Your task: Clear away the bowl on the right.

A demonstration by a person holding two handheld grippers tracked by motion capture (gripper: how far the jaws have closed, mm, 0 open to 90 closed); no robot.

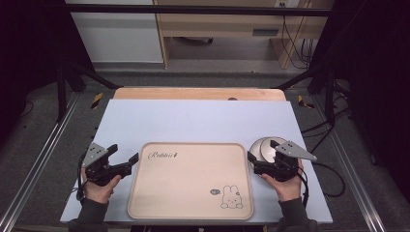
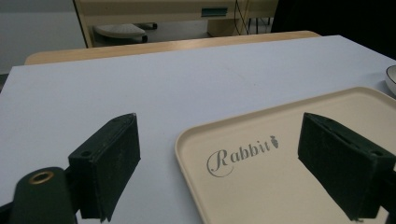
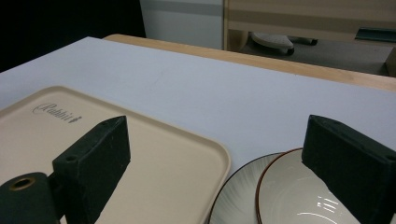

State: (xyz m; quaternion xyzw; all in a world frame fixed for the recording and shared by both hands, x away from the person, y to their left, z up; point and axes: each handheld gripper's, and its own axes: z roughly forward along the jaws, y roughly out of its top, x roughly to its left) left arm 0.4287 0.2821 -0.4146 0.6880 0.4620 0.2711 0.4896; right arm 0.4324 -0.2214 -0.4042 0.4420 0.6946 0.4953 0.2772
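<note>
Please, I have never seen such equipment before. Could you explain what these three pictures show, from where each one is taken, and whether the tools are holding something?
A person sits at a table and holds a hand tool with two black jaws in each hand: the left gripper and the right gripper. The high view looks down from above. The other two come from small cameras riding on each gripper, looking along its jaws. On the white table top lies a beige tray printed with a rabbit. Beside its right edge two plates are stacked. Both grippers are open and hold nothing.

Far half of mat (image 1: pixel 193 118) open; tray (image 1: pixel 188 208) & plates (image 1: pixel 263 147) block near side.
</note>
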